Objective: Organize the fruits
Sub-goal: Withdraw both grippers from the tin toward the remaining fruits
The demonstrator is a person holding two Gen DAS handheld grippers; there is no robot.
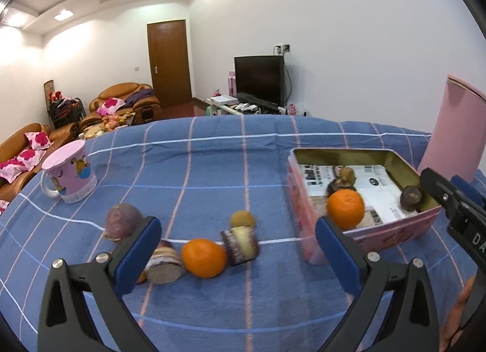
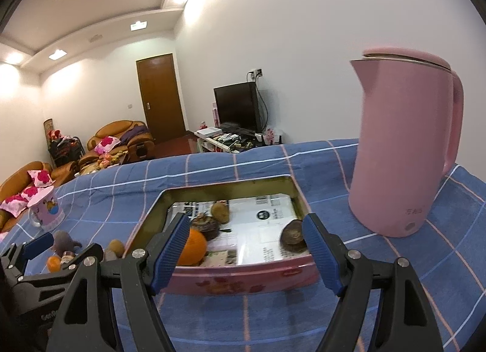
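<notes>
My left gripper [image 1: 237, 226] is open above a loose group of fruit on the blue checked cloth: an orange [image 1: 204, 257], a kiwi [image 1: 243, 219], a round purple fruit [image 1: 121, 224] and two cut purple pieces [image 1: 240, 245]. Nothing is between its pads. To the right stands an open pink tin [image 1: 306, 200] holding an orange [image 1: 345, 204] and dark brown fruits [image 1: 411, 198]. My right gripper [image 2: 246, 224] is open at the near wall of the tin [image 2: 243, 279], empty. The tin's orange [image 2: 194, 247], a kiwi [image 2: 220, 212] and a dark fruit [image 2: 293, 235] lie beyond its fingers.
A tall pink kettle [image 2: 401, 145] stands right of the tin. A pink mug [image 1: 71, 172] sits at the far left of the table. The left gripper's fingers [image 2: 39, 244] show at the right wrist view's left edge. Sofas, a door and a television lie beyond the table.
</notes>
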